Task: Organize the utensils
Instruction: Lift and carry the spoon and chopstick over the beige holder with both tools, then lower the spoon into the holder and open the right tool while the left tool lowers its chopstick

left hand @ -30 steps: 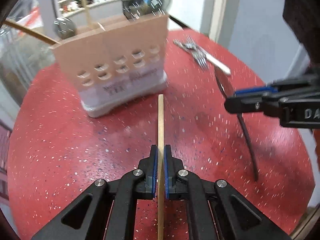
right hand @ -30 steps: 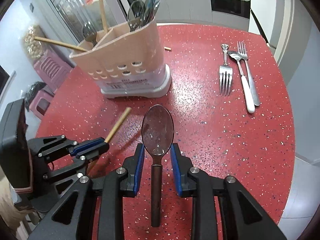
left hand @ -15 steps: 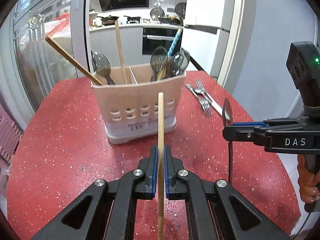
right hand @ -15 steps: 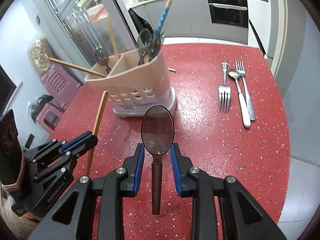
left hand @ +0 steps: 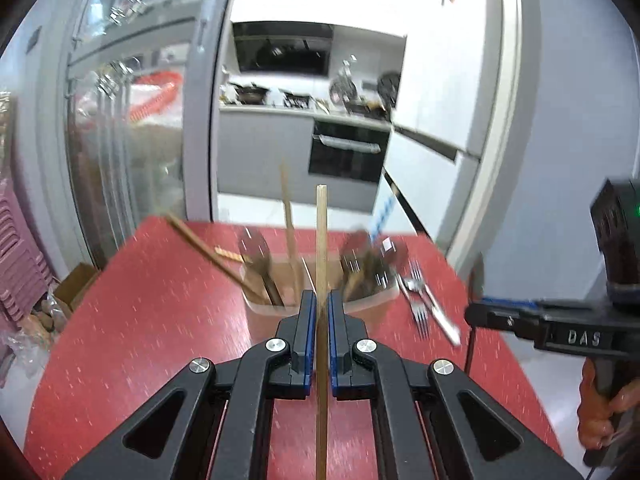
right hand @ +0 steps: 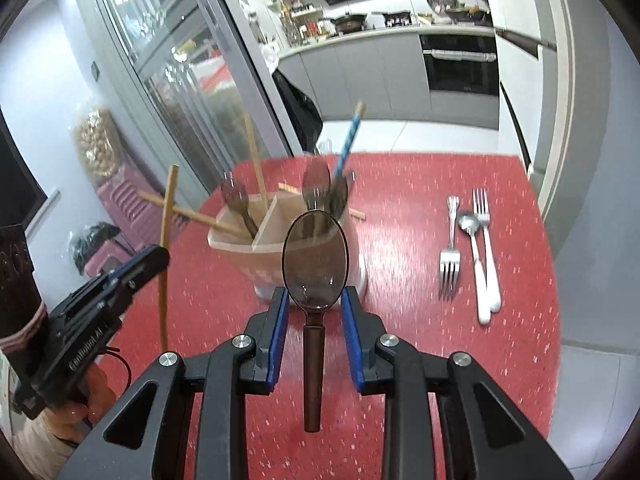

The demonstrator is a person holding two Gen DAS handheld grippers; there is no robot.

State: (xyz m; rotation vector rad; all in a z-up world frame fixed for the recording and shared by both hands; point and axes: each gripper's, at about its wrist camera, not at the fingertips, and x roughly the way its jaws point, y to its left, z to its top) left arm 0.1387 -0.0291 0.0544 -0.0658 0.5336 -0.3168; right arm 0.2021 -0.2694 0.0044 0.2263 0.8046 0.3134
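My left gripper (left hand: 319, 300) is shut on a wooden chopstick (left hand: 321, 240) and holds it upright above the red table, in front of the tan utensil holder (left hand: 372, 308). It also shows in the right wrist view (right hand: 154, 258), with the chopstick (right hand: 166, 216) standing up. My right gripper (right hand: 314, 300) is shut on a dark spoon (right hand: 314, 256), bowl up, just short of the holder (right hand: 240, 240). The holder has spoons, chopsticks and a blue-striped straw (right hand: 348, 140) in its compartments.
Two forks (right hand: 448, 256) and a white-handled spoon (right hand: 476, 264) lie on the round red table (right hand: 400, 360) right of the holder. A loose chopstick (left hand: 228, 254) lies behind it. Glass cabinet doors stand at left, a kitchen counter and oven beyond.
Both grippers have lifted and tilted upward with their utensils; the holder now sits lower and closer in both views. The chopstick now stands more upright.
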